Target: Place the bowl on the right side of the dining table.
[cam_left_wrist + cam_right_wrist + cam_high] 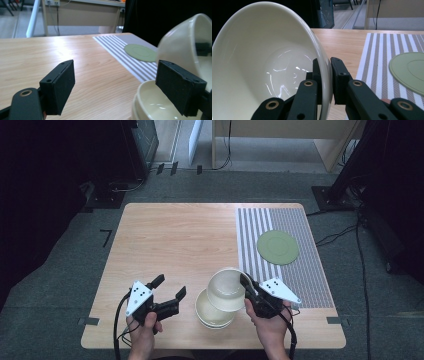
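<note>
The right gripper [248, 287] is pinching the rim of a tilted cream bowl [226, 290] above the stacked bowls [212, 314]; the left gripper [169, 287] is standing wide open, holding nothing, beside them.

no words, numbers, brands or signs are showing clearly enough to read in any of the pictures.
</note>
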Demonstrator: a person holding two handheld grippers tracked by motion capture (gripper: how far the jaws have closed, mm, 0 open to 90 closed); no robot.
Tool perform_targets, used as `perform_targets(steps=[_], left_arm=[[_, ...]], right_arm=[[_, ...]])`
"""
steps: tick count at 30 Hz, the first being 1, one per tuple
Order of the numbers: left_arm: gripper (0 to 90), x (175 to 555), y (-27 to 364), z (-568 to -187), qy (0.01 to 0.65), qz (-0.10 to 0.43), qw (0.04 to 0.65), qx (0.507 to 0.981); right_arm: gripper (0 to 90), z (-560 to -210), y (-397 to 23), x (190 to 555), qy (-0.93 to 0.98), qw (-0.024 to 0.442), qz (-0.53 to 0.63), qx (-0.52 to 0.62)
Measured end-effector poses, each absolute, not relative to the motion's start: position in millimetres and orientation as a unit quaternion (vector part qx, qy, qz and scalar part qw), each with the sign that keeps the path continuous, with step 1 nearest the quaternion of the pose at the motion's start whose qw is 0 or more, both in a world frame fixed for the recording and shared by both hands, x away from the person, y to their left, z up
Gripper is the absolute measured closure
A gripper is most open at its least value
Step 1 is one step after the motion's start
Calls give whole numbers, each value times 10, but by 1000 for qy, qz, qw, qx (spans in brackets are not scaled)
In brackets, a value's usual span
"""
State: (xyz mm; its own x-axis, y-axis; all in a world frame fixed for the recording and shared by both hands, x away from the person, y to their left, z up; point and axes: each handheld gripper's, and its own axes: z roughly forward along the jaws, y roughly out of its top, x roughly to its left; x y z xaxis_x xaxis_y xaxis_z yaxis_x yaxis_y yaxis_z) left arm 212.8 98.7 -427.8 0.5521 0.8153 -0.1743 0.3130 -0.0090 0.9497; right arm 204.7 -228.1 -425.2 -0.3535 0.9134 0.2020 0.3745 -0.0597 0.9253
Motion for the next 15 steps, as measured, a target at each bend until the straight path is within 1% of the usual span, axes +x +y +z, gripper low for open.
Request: perform_targets(steps=[11,15], left_arm=[[155,2260,1291,-4433,454,226,549,664],[154,2293,1362,-4476,463,235,538,664]], right_arm=[[831,-4259,-2442,2096,623,263,520,522],[830,-4252,-2488,2102,621,265,519,525]])
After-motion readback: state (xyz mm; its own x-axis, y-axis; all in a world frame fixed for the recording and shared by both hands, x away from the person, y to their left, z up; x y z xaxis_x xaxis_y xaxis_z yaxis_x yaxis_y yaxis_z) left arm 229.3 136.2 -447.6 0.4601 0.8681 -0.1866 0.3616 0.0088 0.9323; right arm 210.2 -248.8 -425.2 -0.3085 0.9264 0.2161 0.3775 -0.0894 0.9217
